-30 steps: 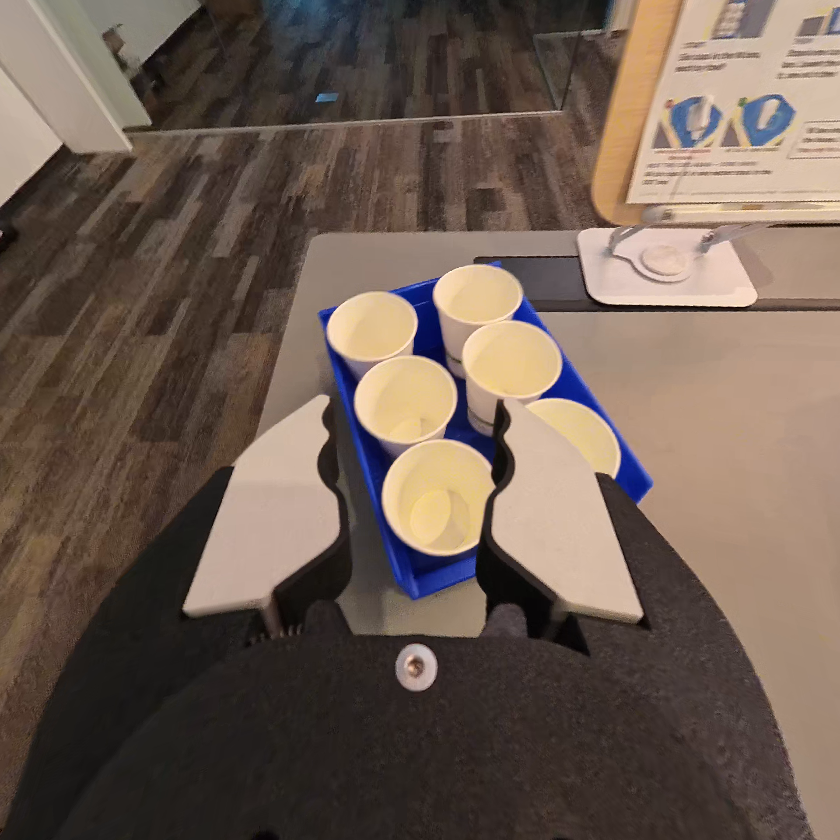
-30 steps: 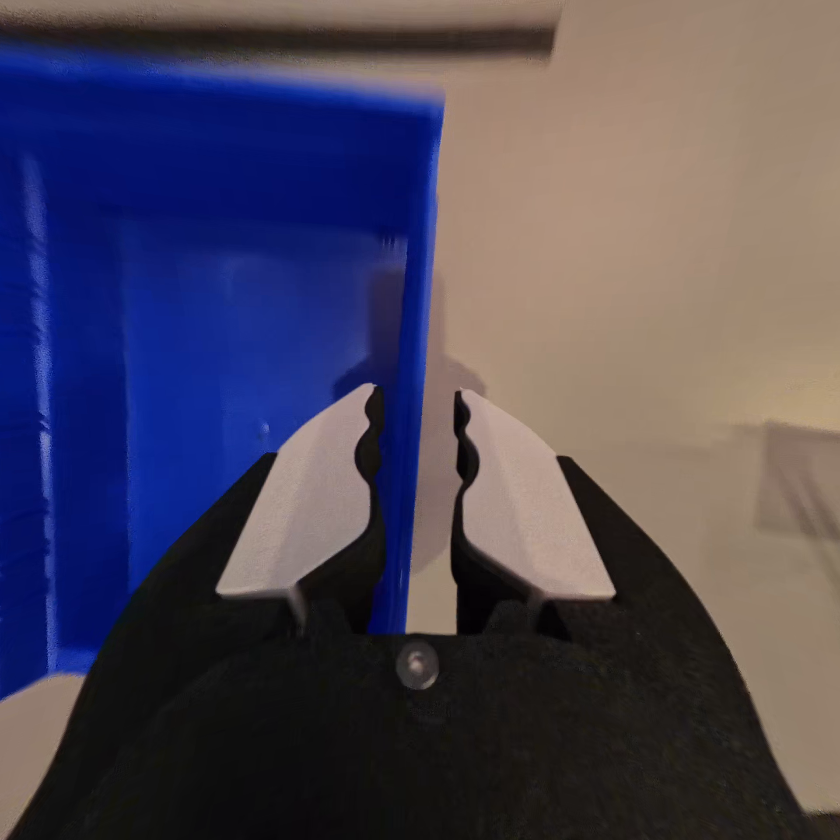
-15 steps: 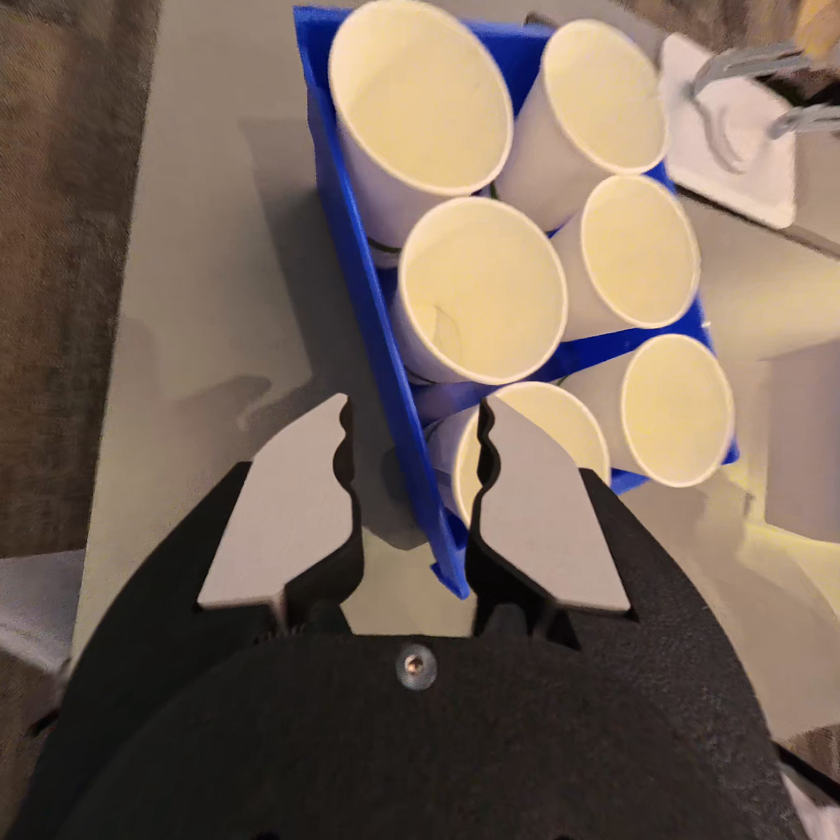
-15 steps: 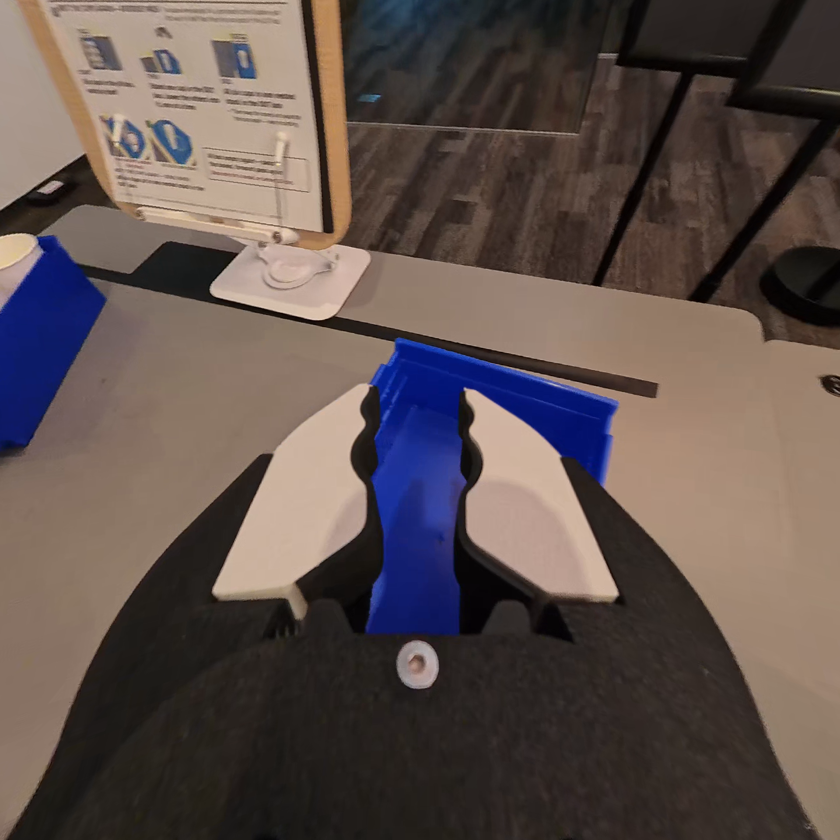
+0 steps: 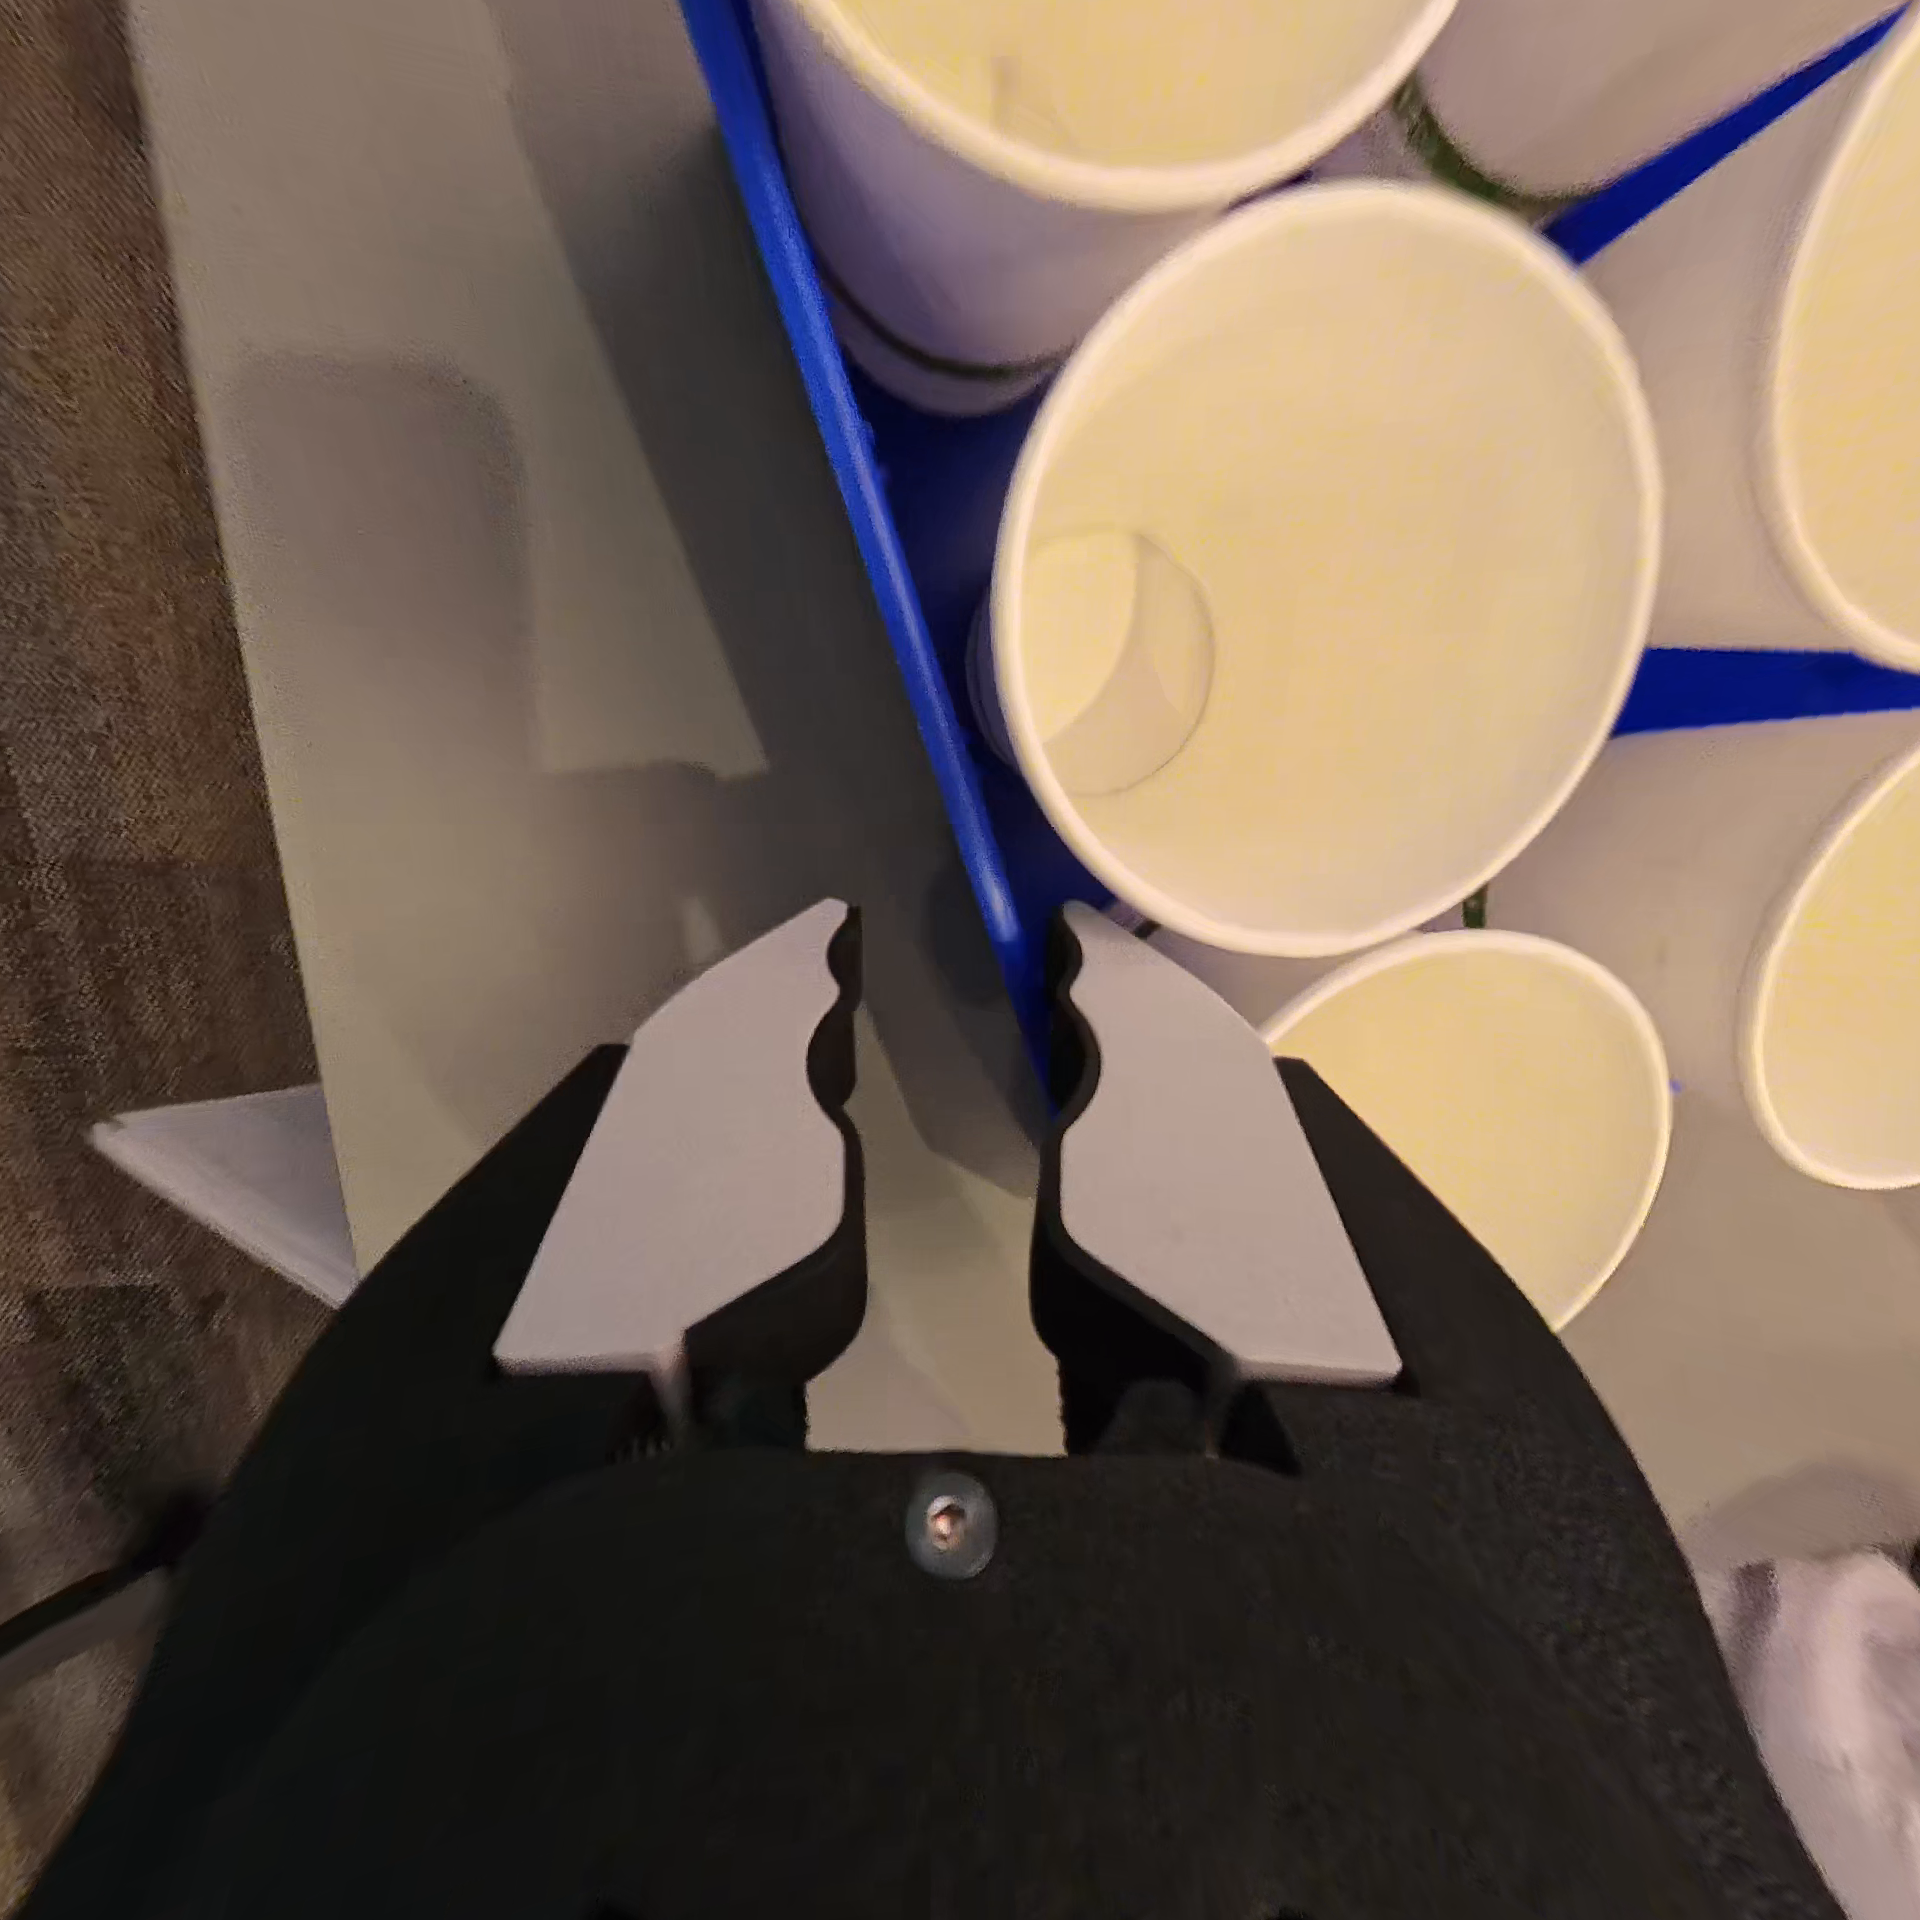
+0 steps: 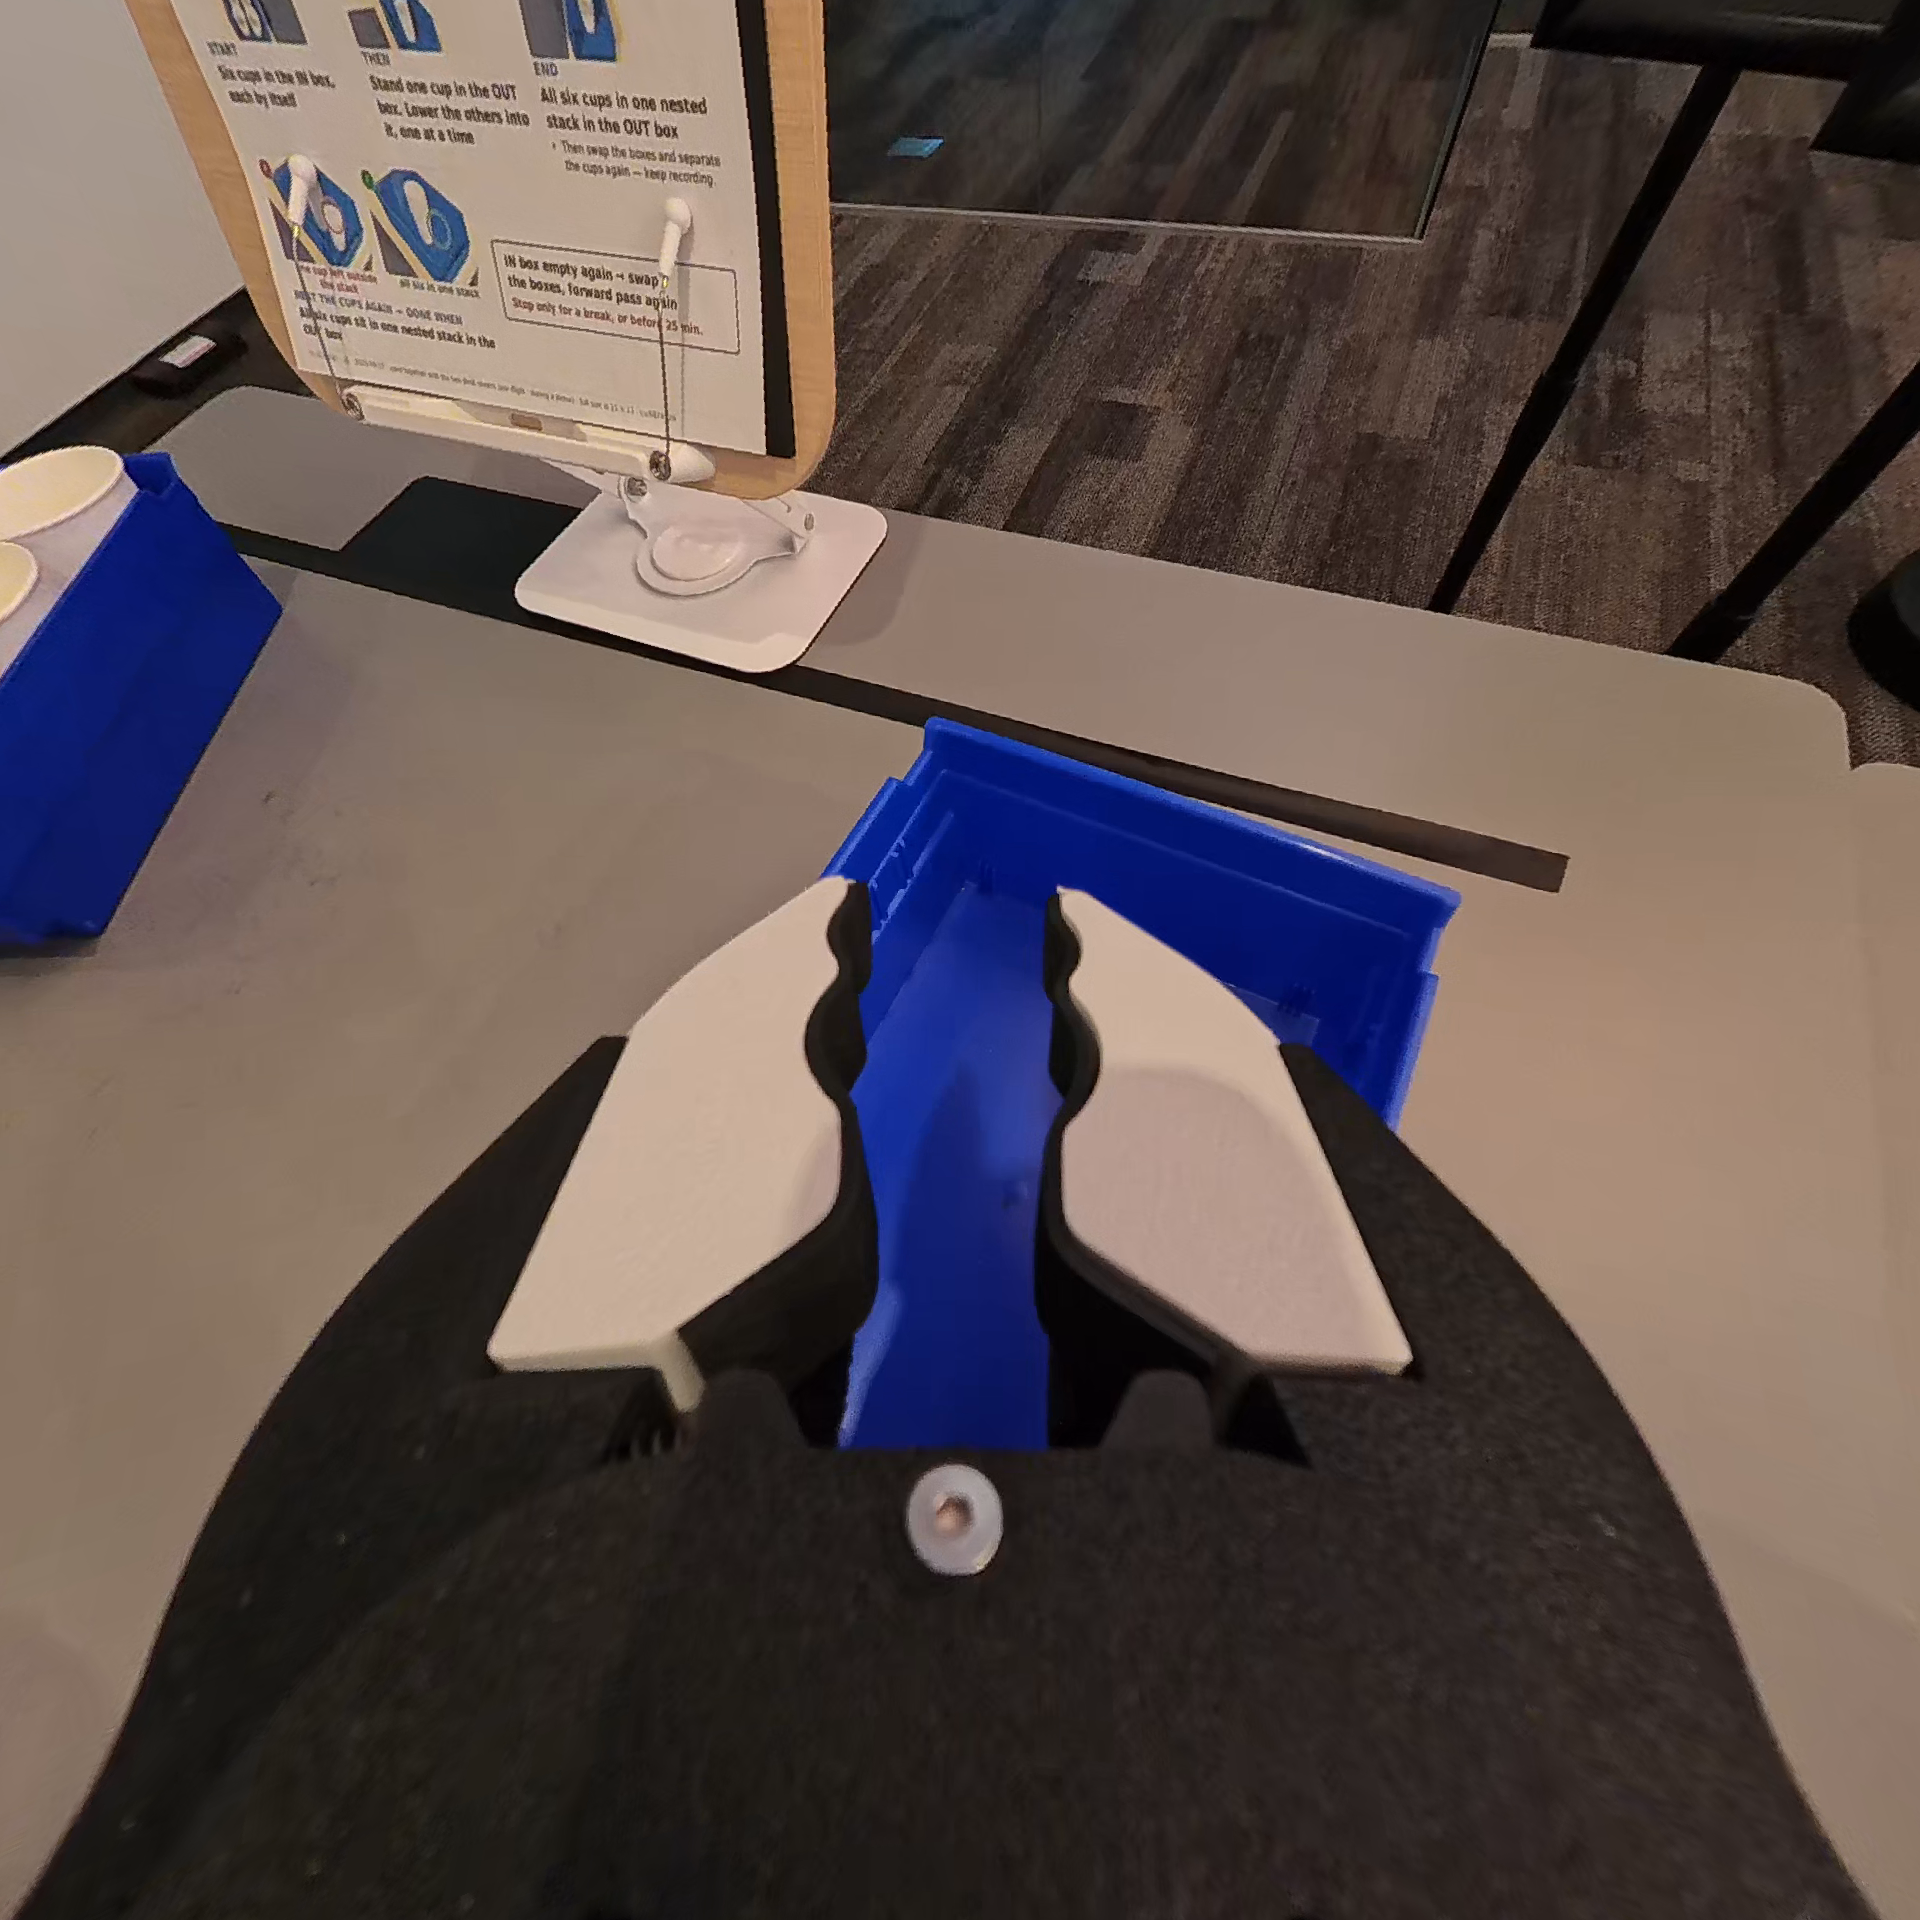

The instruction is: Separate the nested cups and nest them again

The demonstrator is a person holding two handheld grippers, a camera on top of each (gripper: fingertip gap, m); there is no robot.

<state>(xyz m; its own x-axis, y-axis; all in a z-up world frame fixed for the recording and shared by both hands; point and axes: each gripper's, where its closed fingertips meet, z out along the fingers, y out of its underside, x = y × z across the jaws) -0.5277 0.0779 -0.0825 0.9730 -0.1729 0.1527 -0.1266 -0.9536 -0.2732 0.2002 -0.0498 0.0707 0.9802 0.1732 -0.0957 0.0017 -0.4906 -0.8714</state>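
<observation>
Several white paper cups point(image 5: 1320, 561) stand apart in a blue bin point(image 5: 883, 540), filling the left wrist view. My left gripper point(image 5: 951, 914) is open and empty. It is low over the bin's left wall, which runs between the fingers and ends against the right finger point(image 5: 1164, 1143). My right gripper point(image 6: 951, 894) is open and empty over the near end of a second, empty blue bin point(image 6: 1195, 883). That bin's floor shows between the fingers. The bin with cups point(image 6: 114, 665) also shows at the far left of the right wrist view.
Both bins sit on a grey table point(image 6: 520, 883). An instruction board point(image 6: 520, 208) on a white stand point(image 6: 707, 582) stands at the table's back edge. Dark wood floor and black furniture legs point(image 6: 1558, 416) lie beyond. The table's left edge point(image 5: 208, 623) is close to the cup bin.
My left gripper has dropped close to the cup bin's left wall and its jaws have narrowed. My right gripper has tilted up from looking straight into the empty bin to looking across the table.
</observation>
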